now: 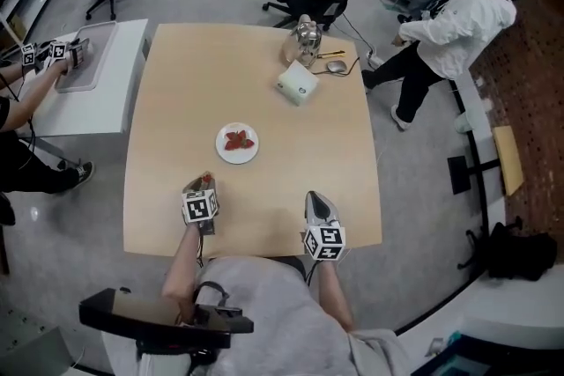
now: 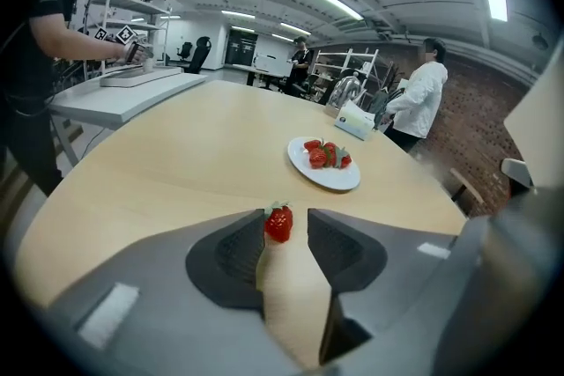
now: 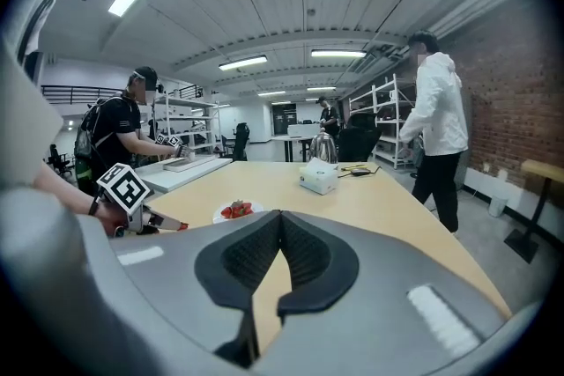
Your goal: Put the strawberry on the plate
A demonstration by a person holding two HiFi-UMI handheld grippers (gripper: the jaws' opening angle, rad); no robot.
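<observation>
A small red strawberry lies between the fingertips of my left gripper. It rests against the left pad, with a gap to the right pad, so the jaws stand open. In the head view that gripper is near the table's front left, short of the white plate. The plate holds a few strawberries. My right gripper hovers at the front right edge. Its jaws are shut with nothing between them.
A white tissue box and a metal kettle stand at the far side of the wooden table. A person in white walks at the right. Another person's hands work at a white side table on the left.
</observation>
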